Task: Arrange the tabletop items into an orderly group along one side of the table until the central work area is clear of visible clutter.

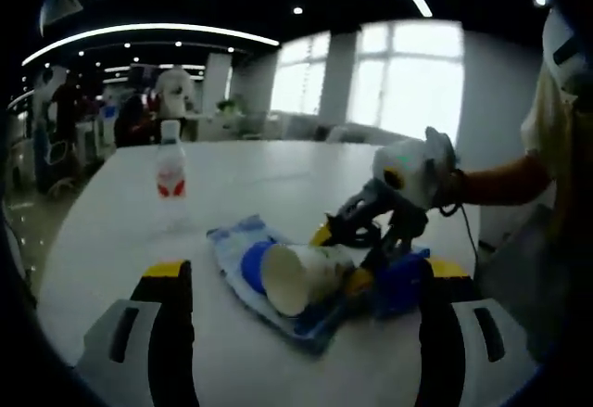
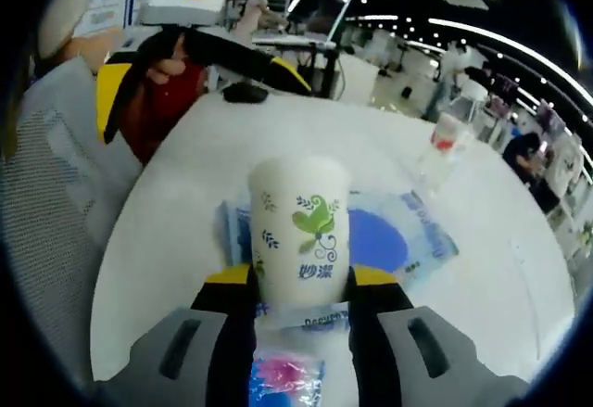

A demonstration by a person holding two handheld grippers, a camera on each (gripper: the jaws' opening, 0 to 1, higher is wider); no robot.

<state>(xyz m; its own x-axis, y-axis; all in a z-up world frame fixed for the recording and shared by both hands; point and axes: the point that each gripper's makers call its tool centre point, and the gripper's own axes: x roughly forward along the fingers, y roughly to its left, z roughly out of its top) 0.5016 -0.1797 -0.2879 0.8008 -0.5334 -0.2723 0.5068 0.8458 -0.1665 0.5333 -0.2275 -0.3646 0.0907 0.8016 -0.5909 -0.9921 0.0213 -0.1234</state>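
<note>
Presently, the right gripper [image 2: 299,288] is clamping a paper cup [image 2: 299,231] between its two jaws. In the right gripper view the cup is standing mouth away from the camera, its green leaf print facing the lens, and the yellow jaw tips are pressing its sides near the base. In the left gripper view the same cup [image 1: 301,277] is lying on its side with its open mouth turned toward that camera, and the right gripper [image 1: 371,263] is reaching in from the right to hold it. The grip low on the cup is probably chosen so the thin wall is not crushing at the rim.

The cup is hanging over, or possibly resting on, a blue and white packet [image 2: 408,235] lying flat near the middle of the white table [image 2: 176,231]; contact between the two cannot be settled from either view. A small blue and pink wrapper [image 2: 285,379] is showing below the jaws.

The left gripper [image 1: 301,319] is standing open and empty, its jaws spread wide, with the cup and packet [image 1: 236,240] lying just ahead between them. A clear water bottle [image 1: 170,171] with a red label is standing upright well apart, farther across the table.

In judgement, the centre is not yet clear: cup, packet and bottle are all awaiting grouping at one side.
</note>
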